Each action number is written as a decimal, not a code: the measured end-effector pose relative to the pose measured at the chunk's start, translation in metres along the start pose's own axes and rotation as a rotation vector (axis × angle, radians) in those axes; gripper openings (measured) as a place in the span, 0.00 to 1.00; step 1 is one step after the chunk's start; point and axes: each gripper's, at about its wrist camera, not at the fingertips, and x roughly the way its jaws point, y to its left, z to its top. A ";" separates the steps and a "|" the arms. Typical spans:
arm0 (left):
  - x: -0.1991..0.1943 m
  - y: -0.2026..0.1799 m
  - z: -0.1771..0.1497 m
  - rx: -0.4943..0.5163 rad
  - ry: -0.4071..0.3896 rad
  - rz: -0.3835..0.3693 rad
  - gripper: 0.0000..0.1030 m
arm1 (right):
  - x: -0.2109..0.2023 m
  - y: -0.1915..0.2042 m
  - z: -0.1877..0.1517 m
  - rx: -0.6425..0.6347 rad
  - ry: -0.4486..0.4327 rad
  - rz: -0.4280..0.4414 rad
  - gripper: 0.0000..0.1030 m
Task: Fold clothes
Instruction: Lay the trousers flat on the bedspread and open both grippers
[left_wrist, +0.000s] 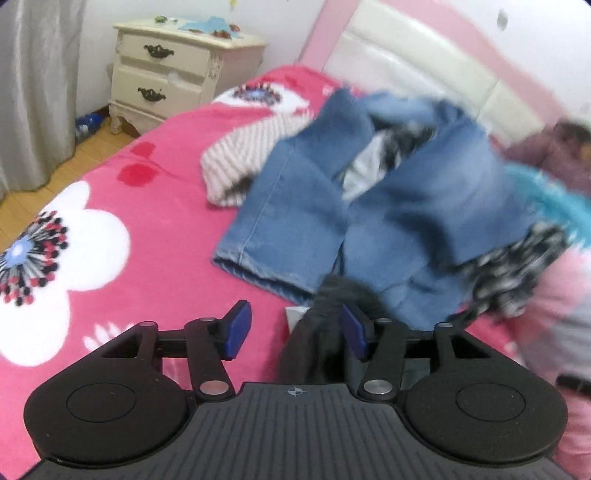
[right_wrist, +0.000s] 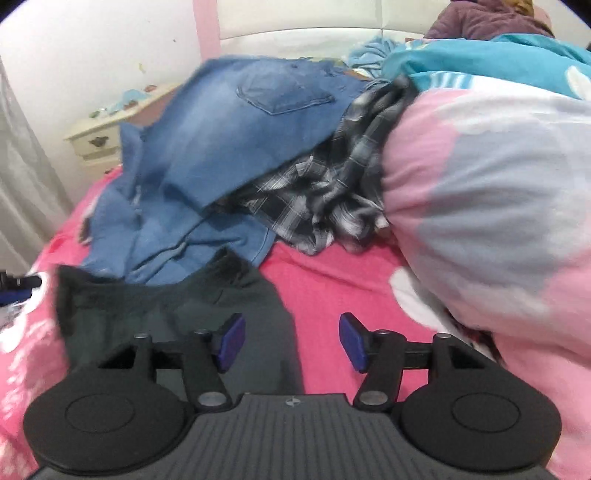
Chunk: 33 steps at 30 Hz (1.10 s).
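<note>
- A dark garment (right_wrist: 177, 314) lies flat on the pink bedspread (right_wrist: 332, 288) just in front of your two grippers, its far edge tucked against a pair of blue jeans (right_wrist: 229, 122).
- Your left gripper (left_wrist: 295, 328) has its jaws spread wide; a bunched fold of the dark garment (left_wrist: 321, 332) sits against the inner side of the right blue pad, but the pads are not pinched on it.
- Your right gripper (right_wrist: 291, 341) is also wide open, holding nothing, with its left pad over the dark garment and its right pad over bare bedspread.
- The jeans sprawl crumpled across the middle of the bed, partly on top of a black-and-white plaid shirt (right_wrist: 325, 184).
- A striped top (left_wrist: 240, 155) lies beside the jeans on the side toward a cream nightstand (left_wrist: 173, 70).
- A rolled pink-and-grey quilt (right_wrist: 491, 206) bulks on the right of the bed, touching the plaid shirt; a teal blanket (right_wrist: 498, 62) lies behind it.
- The left view is blurred over the clothes pile.
</note>
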 end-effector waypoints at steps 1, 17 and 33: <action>-0.013 0.004 0.000 0.020 0.004 -0.029 0.55 | -0.013 -0.003 -0.002 -0.005 -0.001 0.011 0.57; -0.117 0.036 -0.196 0.304 0.301 -0.098 0.64 | -0.102 -0.049 -0.215 0.318 0.022 0.280 0.70; -0.128 0.076 -0.189 0.018 0.197 0.030 0.00 | -0.081 -0.053 -0.248 0.321 0.021 0.250 0.66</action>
